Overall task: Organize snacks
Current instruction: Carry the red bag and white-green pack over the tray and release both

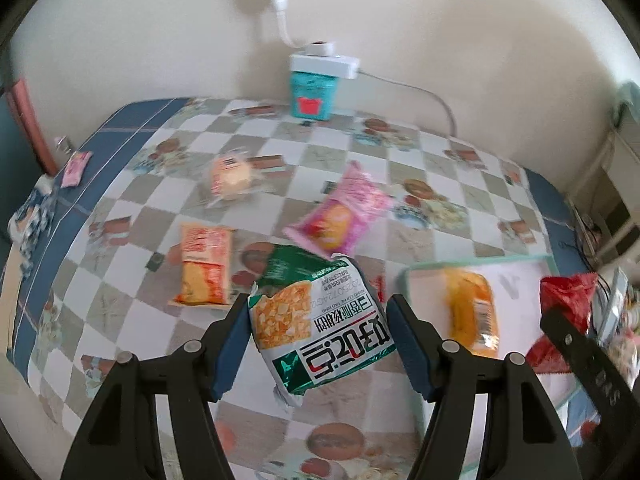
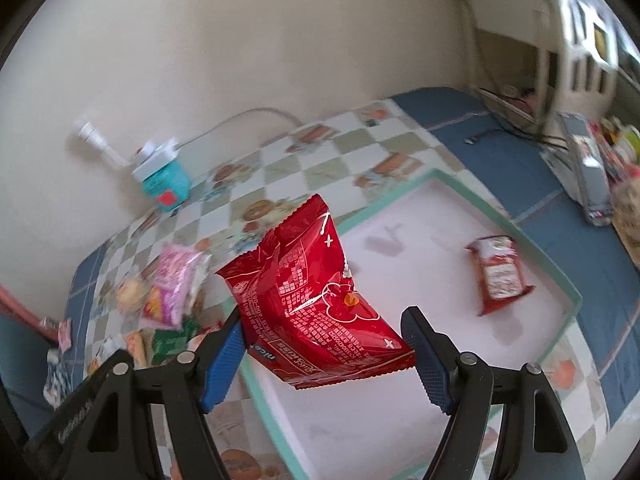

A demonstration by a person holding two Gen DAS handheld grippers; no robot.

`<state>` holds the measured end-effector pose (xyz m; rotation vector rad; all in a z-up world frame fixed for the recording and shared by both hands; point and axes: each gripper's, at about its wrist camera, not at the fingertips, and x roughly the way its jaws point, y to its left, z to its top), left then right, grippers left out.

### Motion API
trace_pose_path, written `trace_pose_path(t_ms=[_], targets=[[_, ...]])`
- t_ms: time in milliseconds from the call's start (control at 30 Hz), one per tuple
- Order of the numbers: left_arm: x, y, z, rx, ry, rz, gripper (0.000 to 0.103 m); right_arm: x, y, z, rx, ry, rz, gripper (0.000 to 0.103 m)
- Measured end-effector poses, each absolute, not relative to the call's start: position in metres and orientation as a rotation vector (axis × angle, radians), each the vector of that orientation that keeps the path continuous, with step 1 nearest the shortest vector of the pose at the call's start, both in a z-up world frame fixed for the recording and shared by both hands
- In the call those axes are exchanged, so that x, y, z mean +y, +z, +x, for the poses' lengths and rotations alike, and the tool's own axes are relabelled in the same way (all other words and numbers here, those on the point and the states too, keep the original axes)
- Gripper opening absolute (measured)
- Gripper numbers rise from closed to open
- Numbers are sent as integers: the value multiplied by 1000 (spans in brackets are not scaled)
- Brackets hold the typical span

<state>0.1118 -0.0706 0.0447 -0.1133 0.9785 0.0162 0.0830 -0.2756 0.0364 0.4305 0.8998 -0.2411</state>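
Observation:
My left gripper (image 1: 318,312) is shut on a green and white snack packet (image 1: 296,280) and holds it above the checked tablecloth. My right gripper (image 2: 324,328) is shut on a red snack bag (image 2: 308,280), which hangs over the near left corner of a white tray with a teal rim (image 2: 452,184). One orange-red packet (image 2: 500,274) lies in the tray. In the left wrist view the tray (image 1: 520,276) sits to the right, with that packet (image 1: 474,312) in it and the red bag (image 1: 564,300) beside it.
On the cloth lie a pink packet (image 1: 340,216), an orange packet (image 1: 204,264), a clear-wrapped bun (image 1: 232,176) and a small pink packet (image 1: 76,168) at the far left. A teal box (image 1: 312,92) with a white power strip stands against the wall. Clutter lines the right edge (image 2: 592,184).

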Motion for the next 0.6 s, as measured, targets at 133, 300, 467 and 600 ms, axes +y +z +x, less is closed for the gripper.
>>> trace_pose_path(t_ms=[133, 300, 467, 600], targets=[[-101, 47, 106, 974, -58, -60, 69, -304, 35, 72, 894, -360, 467, 79], [-136, 46, 97, 982, -141, 5, 69, -336, 32, 59, 904, -448, 516, 79], [-166, 38, 89, 1013, -212, 55, 69, -359, 25, 50, 924, -498, 580, 79], [-187, 24, 85, 1050, -246, 115, 69, -365, 13, 48, 961, -506, 610, 79]])
